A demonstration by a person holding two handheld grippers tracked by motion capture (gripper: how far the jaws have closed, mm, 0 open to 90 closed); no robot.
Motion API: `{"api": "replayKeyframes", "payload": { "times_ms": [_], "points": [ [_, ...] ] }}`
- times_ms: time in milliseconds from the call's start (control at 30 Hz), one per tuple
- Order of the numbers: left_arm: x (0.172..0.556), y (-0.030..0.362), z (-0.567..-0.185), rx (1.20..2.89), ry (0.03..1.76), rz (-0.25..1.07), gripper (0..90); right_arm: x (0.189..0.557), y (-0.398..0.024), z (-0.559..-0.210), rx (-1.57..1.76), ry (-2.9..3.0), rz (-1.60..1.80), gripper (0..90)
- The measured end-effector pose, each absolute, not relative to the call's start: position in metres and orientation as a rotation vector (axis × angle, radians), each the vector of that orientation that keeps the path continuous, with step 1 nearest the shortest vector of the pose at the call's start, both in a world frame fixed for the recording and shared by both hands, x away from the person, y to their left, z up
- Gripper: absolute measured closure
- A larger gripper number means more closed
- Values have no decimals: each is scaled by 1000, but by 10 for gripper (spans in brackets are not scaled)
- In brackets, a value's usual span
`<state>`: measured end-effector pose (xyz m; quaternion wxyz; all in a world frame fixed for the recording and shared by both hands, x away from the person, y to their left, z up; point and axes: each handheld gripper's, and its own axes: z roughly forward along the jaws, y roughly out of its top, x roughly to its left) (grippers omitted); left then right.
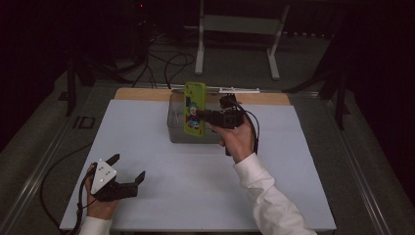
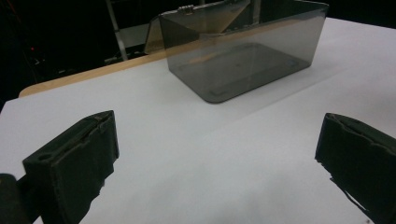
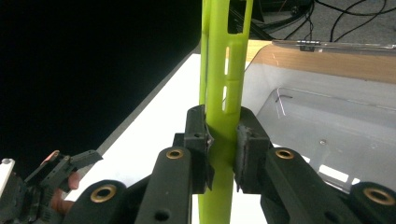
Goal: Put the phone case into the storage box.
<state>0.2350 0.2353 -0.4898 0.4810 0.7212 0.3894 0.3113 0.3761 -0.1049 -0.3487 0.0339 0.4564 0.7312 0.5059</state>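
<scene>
The right gripper [image 1: 208,116] is clamped on a lime-green phone case [image 1: 194,108], its two pads pinching the case's thin edge so that the case stands upright, long side vertical, with the cartoon print facing the person. In the right gripper view the case [image 3: 224,88] rises straight up between the closed jaws, side cut-outs visible, which suggests the edge grip was chosen to keep the flat shell slim enough to slide down into a container. That container is a smoky translucent plastic box [image 1: 177,128] sitting toward the far edge of the white tabletop [image 1: 161,191], near its middle, with the hinged lid [image 1: 235,90] thrown open toward the back so the mouth is free. The case hangs over the box's left half, above the opening and not yet resting on the floor of it, as far as I can judge. The left gripper [image 1: 128,172] rests low near the tabletop's near left corner, well apart from the box, jaws spread wide with nothing between them; in its own view the box [image 2: 243,60] lies ahead, empty inside. It seems parked there to stay out of the way.
</scene>
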Motion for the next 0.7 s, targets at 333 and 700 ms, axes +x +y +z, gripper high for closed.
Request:
{"api": "replayKeyframes", "payload": {
  "times_ms": [333, 700],
  "points": [
    [235, 234, -490, 1768, 949, 759, 1, 386, -103, -343, 1412, 2256, 1519, 784],
    [235, 234, -490, 1761, 948, 763, 1, 397, -105, -340, 1432, 2259, 1471, 785]
  ]
}}
